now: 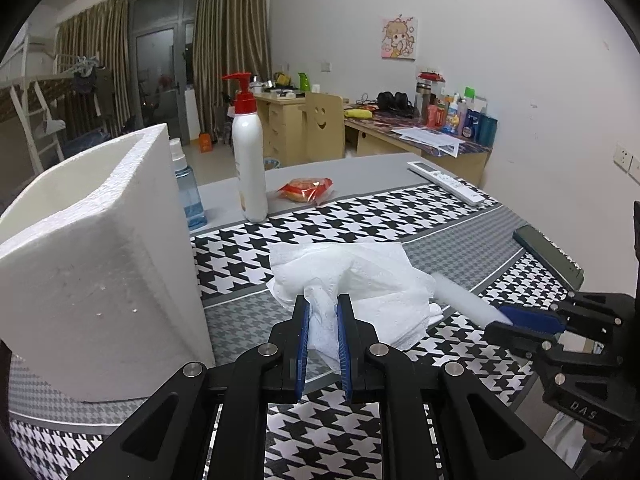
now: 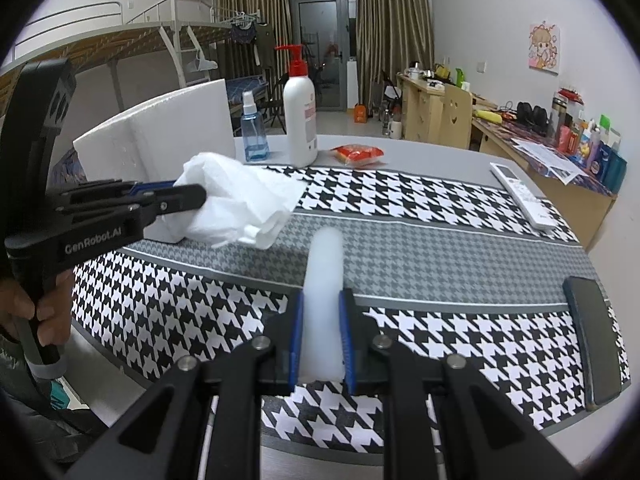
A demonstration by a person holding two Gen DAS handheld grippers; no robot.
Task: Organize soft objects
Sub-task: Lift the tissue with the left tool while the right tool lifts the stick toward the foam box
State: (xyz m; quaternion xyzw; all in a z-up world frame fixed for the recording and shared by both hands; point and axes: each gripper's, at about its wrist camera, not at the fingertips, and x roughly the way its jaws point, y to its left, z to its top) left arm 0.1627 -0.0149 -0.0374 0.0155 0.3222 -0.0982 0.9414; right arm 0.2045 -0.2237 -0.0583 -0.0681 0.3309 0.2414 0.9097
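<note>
My left gripper is shut on a crumpled white tissue, which hangs above the houndstooth cloth. The right wrist view shows that same left gripper from the side, holding the tissue just right of the white foam box. My right gripper is shut on a white foam stick that juts forward over the cloth. In the left wrist view the right gripper comes in from the right with the foam stick close beside the tissue. The foam box stands at my left.
At the back stand a white pump bottle, a blue spray bottle and a red snack packet. A white remote and a dark flat case lie at the right. A hand grips the left tool's handle.
</note>
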